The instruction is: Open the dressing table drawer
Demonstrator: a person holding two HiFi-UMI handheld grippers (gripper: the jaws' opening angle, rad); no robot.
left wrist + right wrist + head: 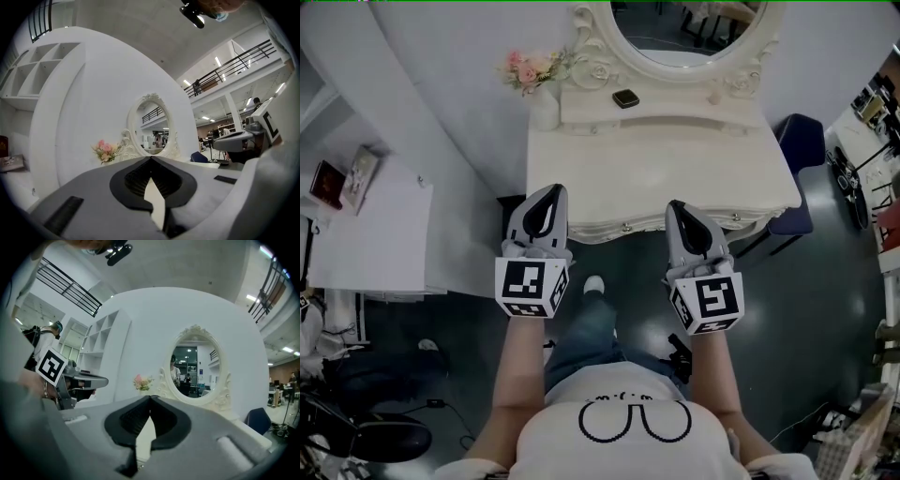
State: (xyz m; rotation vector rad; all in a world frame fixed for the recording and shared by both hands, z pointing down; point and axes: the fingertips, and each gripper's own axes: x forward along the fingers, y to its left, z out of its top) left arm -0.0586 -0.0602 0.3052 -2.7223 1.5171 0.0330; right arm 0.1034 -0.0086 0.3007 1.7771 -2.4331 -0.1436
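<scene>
My left gripper (551,192) had its two jaws pressed together, and nothing was between them. My right gripper (677,204) was the same, jaws together with nothing in them. I held both out in front of me, side by side and apart from each other, pointing at the dressing table (609,173). From my head, the tip of the left one showed over the front left corner of the table. The tip of the right one showed over the front edge, nearer the right side. I could not tell if either tip touched the table. The drawer (647,226) was along that front edge, between my two grippers, with a small knob (625,227) on it, and it looked closed. Further back on the table stood a big oval mirror (689,28) in a curly white frame. Pink flowers (530,67) stood at the back left corner. A small dark thing (625,97) lay on the little shelf under the mirror. A blue chair (802,141) stood beside the table on the right, and a white cabinet (375,234) stood off to the left.
</scene>
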